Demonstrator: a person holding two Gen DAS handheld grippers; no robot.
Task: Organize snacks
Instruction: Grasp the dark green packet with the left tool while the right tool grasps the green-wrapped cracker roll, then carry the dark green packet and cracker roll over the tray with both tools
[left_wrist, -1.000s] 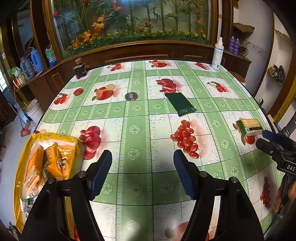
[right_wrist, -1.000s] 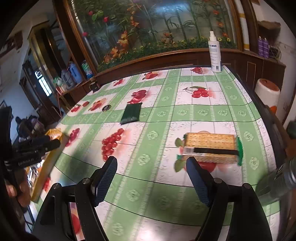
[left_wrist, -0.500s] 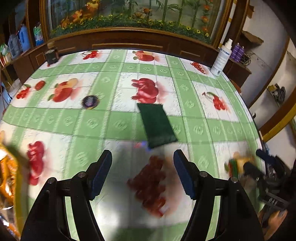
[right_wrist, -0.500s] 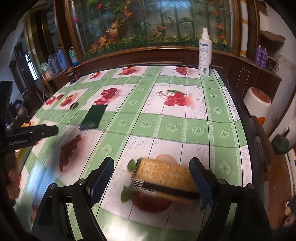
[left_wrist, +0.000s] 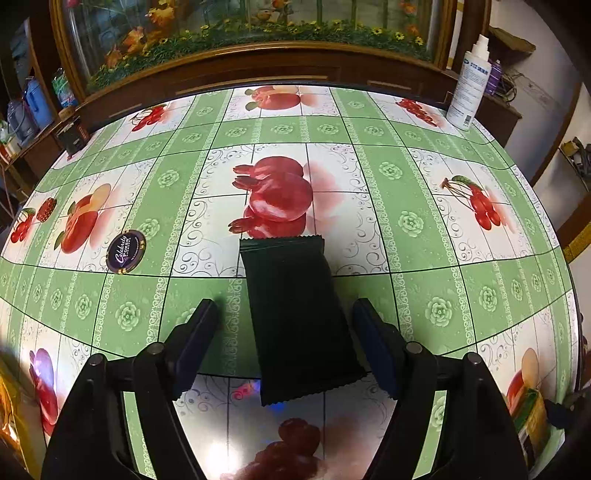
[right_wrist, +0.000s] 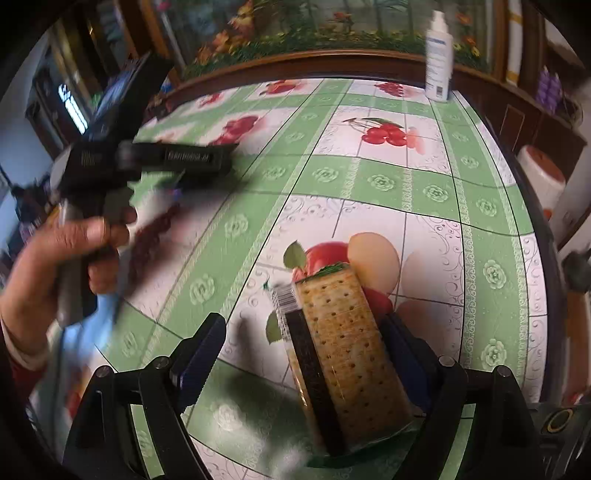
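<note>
Left gripper (left_wrist: 284, 332) held low over the table (left_wrist: 424, 258), jaws apart, straddling a dark green packet (left_wrist: 295, 317) lying flat on the fruit-print cloth. Packet between the fingers (left_wrist: 195, 339), neither pad touching it, a strip of cloth showing on each side. Far crimped end of packet just touching a printed pomegranate; near end lying past the fingertips toward the camera. Poker chip (left_wrist: 126, 252) flat on the cloth to the left, well apart from packet. White spray bottle (left_wrist: 471, 83) upright at the far right corner of table. At the lower right edge, a cracker pack (left_wrist: 528, 417) only partly seen, cut off by the frame edge. Something yellow and blurred at the lower left edge, too cut off to tell.

Right gripper (right_wrist: 306, 350) also tilted down at the table, jaws opening, cracker pack (right_wrist: 343, 354) between them. Pack lying on the cloth over a printed apple, barcode end away from the camera. Right finger (right_wrist: 402, 354) just beside or touching the pack's long side, cannot tell which; left finger clearly apart from it, cloth showing in the gap. Not gripped. Spray bottle (right_wrist: 438, 55) upright at far edge. On the left of this view, blurred, a hand (right_wrist: 55, 269) holding the left gripper (right_wrist: 207, 158) by its handle
</note>
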